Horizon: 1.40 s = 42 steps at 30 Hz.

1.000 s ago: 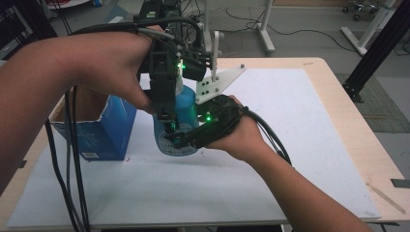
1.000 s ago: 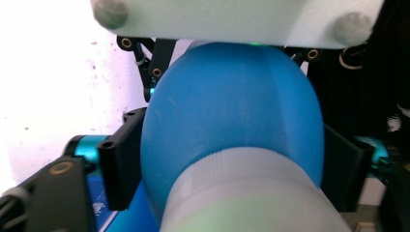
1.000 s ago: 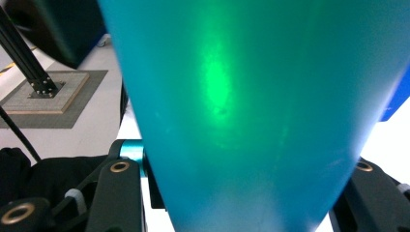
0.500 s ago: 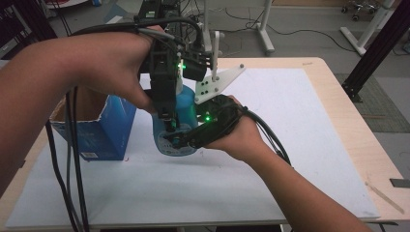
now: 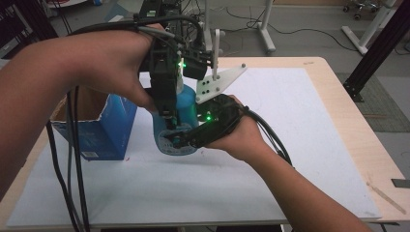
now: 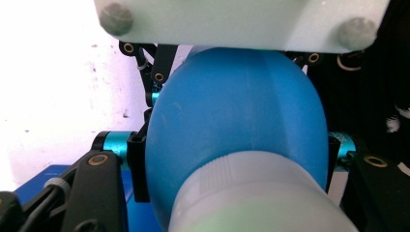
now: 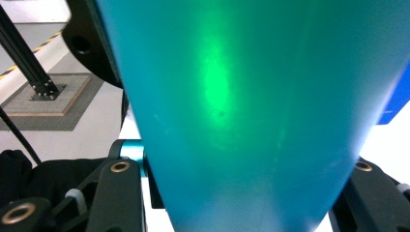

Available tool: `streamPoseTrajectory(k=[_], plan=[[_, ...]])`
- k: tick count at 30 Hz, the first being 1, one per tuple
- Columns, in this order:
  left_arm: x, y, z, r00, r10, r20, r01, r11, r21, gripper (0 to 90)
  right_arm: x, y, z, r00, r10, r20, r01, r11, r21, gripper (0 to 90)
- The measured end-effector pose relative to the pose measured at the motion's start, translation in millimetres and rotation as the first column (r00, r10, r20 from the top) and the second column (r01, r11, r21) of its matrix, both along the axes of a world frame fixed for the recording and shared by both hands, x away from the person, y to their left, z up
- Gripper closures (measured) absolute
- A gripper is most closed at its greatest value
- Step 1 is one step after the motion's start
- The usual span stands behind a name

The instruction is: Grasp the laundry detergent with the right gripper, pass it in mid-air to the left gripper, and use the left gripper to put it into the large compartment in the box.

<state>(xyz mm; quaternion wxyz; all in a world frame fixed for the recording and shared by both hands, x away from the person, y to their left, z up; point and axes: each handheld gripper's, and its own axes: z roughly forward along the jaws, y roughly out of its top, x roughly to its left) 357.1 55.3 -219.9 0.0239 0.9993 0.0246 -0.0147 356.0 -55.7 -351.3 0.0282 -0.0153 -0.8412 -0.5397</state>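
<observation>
A blue plastic bottle stands on the white sheet, held from two sides. My left gripper reaches down over it from above; its jaws have just been closing and now press on the bottle's rounded shoulder, below a pale ribbed cap. From the right, my right gripper lies level and is shut on the bottle's lower body, which glows green from a gripper light. Both grippers' black jaws flank the bottle in their own views.
An open blue cardboard box stands just left of the bottle. A white three-cornered plate sticks out behind the grippers. Cables hang from the left hand toward the table's front edge. The white sheet stretches to the right.
The left gripper's jaws have drawn in against the bottle. Both hands and the bottle stay where they were.
</observation>
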Motion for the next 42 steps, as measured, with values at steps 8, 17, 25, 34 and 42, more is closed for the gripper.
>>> streamPoseTrajectory(k=[8, 17, 25, 34, 42], plan=[[0.1, -2.2, 2.5, 0.9999, -0.009, 0.007, 0.009, 0.9999, -0.003, 39.0, 0.5, -2.7, 1.4, 1.0000, -0.002, 0.000, 0.002, 0.9999, 0.012, 44.9], [0.6, -3.2, 4.1, 0.9999, -0.001, -0.015, 0.001, 0.9999, -0.012, 38.9, -1.8, -6.6, 2.2, 0.9999, 0.006, 0.008, -0.006, 1.0000, 0.006, 42.3], [4.1, 3.1, 5.3, 0.9996, 0.025, -0.015, -0.026, 0.9996, -0.009, 38.9, -1.7, -30.1, 12.2, 0.9993, -0.026, 0.026, 0.027, 0.9991, -0.033, 28.5], [10.6, 22.8, 14.6, 0.9950, 0.099, -0.015, -0.099, 0.9951, 0.001, 38.8, 6.1, -62.4, 28.2, 0.9916, -0.111, 0.066, 0.119, 0.9820, -0.146, 13.1], [17.0, 45.5, 31.3, 0.9739, 0.223, -0.041, -0.223, 0.9747, -0.002, 38.8, 11.5, -70.9, 49.7, 0.9860, -0.106, 0.129, 0.142, 0.9412, -0.307, 1.7]])
